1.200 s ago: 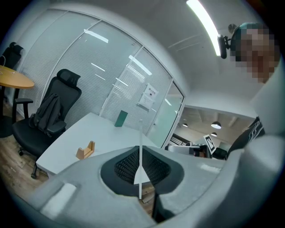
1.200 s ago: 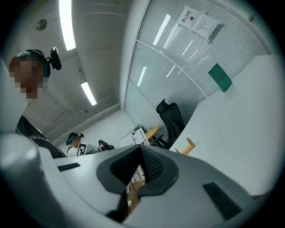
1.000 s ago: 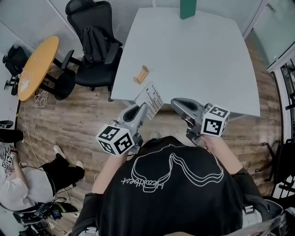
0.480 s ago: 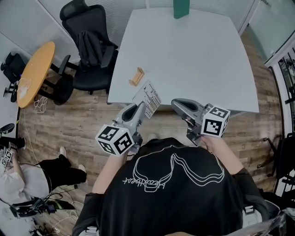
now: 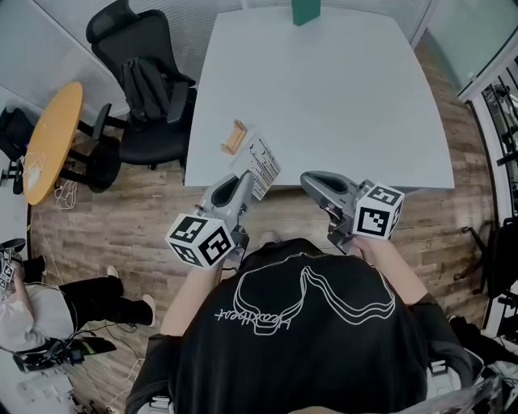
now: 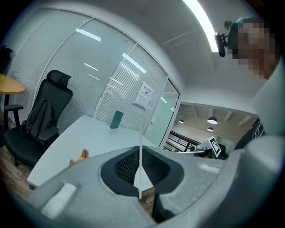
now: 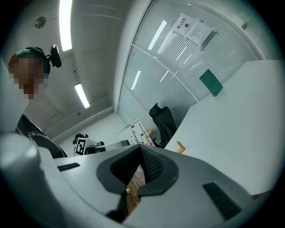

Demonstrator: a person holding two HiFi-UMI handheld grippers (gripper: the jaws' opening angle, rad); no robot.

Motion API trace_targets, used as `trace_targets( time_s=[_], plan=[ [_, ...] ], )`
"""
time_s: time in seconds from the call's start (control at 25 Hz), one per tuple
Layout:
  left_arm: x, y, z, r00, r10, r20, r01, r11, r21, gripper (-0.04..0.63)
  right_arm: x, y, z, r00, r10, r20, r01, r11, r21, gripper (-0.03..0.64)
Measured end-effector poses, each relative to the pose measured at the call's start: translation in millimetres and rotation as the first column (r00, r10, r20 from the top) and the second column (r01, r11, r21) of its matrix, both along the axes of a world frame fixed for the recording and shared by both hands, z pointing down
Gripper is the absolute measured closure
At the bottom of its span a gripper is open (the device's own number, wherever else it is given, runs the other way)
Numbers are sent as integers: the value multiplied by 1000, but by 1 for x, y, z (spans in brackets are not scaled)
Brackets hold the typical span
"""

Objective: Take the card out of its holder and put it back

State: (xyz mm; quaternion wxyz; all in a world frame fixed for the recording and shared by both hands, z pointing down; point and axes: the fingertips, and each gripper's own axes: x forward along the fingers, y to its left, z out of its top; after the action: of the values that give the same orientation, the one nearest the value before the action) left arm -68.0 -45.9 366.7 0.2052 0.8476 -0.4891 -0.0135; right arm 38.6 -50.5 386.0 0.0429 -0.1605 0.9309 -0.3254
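- Two handheld grippers at the near edge of a white table [image 5: 340, 97], seen from above the person's black shirt [image 5: 299, 340].
- Left gripper [image 5: 242, 185]: jaws clenched on the lower edge of the card [image 5: 262, 164], with its thin white edge pinched upright between the ribbed pads in the left gripper view.
- Card out of its holder [image 5: 234, 137], raised in the air over the table's near-left edge, printed face turned up toward the head camera.
- Small wooden holder lying on the tabletop just beyond the card, apart from it and untouched by either gripper.
- Right gripper [image 5: 312, 179]: jaws pressed together with nothing between them, held roughly level beside the left one, near the table's edge.
- Green block [image 5: 305, 11] upright at the table's far edge, well apart from the holder.
- Black office chair [image 5: 154, 141] with a dark bag [image 5: 148, 85] on it, left of the table; round yellow table [image 5: 50, 133] farther left.
- Another person [image 5: 32, 311] sitting on the wood floor [image 5: 121, 218], lower left.
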Motion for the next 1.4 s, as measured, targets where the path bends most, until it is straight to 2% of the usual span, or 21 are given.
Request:
trace_targets(
  time_s=[0.2,0.44,0.72,0.96,1.4],
  plan=[
    [-6,-7,0,1000,11,5,-11,1000,3,571,-7,-2,5,1000,10,0,-10,1000,-15,607],
    [-51,-52,-5,1000,0,-1,0,1000,-4,571,-47,-35,6,1000,18,-7,-18,998,-58,607],
    [-78,-78,-1,1000,-22,-11,22,1000,-7,571,-58,-52,10,999,44,-21,-46,996,-76,607],
    [-104,-109,2,998,-63,31,62,998,25,571,-70,-73,15,998,54,-31,-57,994,-98,607],
    [-127,-137,20,989,-125,79,121,991,61,571,-69,-94,23,995,81,-49,-87,990,-115,607]
  ],
)
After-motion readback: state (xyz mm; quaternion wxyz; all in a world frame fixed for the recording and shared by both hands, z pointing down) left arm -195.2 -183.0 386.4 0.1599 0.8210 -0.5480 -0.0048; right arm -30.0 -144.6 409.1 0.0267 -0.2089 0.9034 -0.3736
